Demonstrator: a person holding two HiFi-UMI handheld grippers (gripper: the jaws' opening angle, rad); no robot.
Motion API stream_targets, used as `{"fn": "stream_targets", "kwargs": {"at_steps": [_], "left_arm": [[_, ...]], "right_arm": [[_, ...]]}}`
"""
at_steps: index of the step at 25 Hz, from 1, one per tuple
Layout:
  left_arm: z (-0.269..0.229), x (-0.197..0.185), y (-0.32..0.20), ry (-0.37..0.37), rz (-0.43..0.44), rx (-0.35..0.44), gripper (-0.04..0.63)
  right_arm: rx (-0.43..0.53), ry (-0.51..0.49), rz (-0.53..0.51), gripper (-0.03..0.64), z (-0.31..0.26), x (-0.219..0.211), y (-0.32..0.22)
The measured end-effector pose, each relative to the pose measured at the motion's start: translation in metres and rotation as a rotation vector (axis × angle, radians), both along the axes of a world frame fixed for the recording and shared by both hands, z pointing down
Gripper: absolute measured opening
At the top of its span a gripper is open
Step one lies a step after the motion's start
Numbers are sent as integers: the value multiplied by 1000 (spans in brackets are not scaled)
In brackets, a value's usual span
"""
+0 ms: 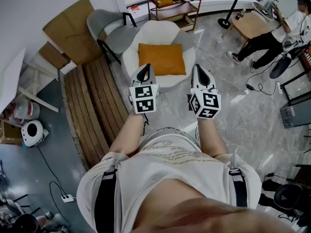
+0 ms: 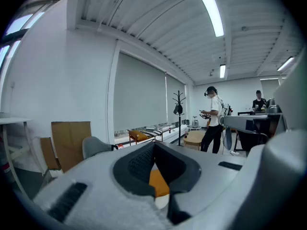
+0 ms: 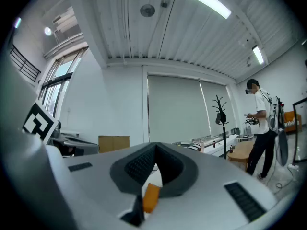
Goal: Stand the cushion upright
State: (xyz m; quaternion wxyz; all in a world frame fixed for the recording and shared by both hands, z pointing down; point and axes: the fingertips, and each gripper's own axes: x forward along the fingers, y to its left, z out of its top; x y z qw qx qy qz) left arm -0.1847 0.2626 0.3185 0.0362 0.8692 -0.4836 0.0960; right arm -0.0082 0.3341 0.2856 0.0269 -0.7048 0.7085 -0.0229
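- The cushion lay flat on the white chair, so nothing was done yet.
- The left gripper and right gripper hovered near the chair, jaws closed tight, both empty.
- Gripping and standing it up all remained.

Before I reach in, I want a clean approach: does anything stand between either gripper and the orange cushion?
Nothing visible does. The orange cushion lies flat on the white chair, nothing on it; the left gripper and right gripper, both shut and empty, are held near its front edge.
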Motion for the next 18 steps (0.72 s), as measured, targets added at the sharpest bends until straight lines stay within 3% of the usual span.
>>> {"fn": "stream_targets", "kwargs": {"at_steps": [18], "left_arm": [[-12,63,30,-28,10,35,21]], "right_arm": [[-12,-26,-23,29,10,54,17]]}}
